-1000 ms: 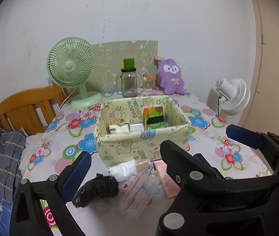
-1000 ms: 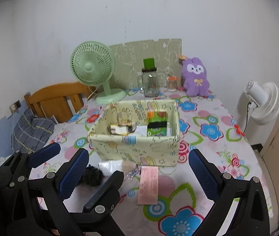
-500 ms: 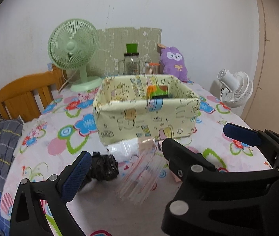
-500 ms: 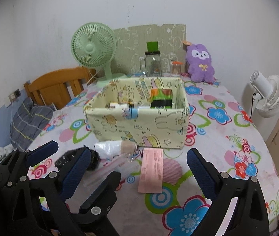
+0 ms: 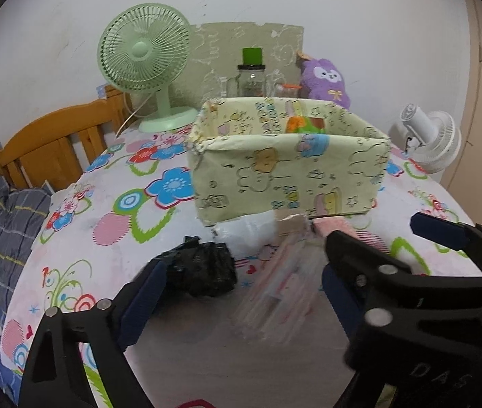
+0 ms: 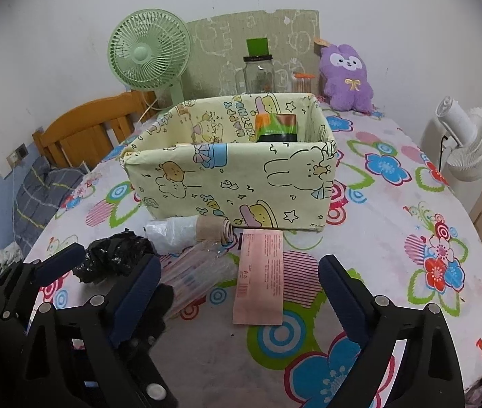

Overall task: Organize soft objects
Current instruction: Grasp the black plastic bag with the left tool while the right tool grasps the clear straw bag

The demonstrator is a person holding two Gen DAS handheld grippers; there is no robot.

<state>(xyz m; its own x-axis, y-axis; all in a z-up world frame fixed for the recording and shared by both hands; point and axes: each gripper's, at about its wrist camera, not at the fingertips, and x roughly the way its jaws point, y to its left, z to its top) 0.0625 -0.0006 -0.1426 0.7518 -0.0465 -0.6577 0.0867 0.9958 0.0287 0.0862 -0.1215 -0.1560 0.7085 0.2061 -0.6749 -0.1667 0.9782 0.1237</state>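
A yellow cartoon-print box (image 5: 288,176) (image 6: 234,183) stands mid-table with a green packet (image 6: 276,127) inside. In front of it lie a crumpled black bag (image 5: 203,272) (image 6: 115,260), a clear plastic bag (image 6: 173,234), a beige cloth roll (image 6: 213,229), a clear packet of pink straws (image 5: 274,289) (image 6: 193,275) and a flat pink packet (image 6: 261,278). My left gripper (image 5: 241,292) hangs low over the black bag and straw packet, jaws closing, pads touching nothing. My right gripper (image 6: 239,295) straddles the pink packet, jaws also closing, pads clear of it.
A green desk fan (image 6: 149,51), a glass jar with a green lid (image 6: 257,68) and a purple plush (image 6: 346,74) line the back wall. A white fan (image 6: 468,142) stands off the table's right edge. A wooden chair (image 5: 54,142) with grey plaid cloth sits on the left.
Both grippers have sunk toward the table, so the box and the items in front of it look larger and nearer. The left jaws have narrowed a little.
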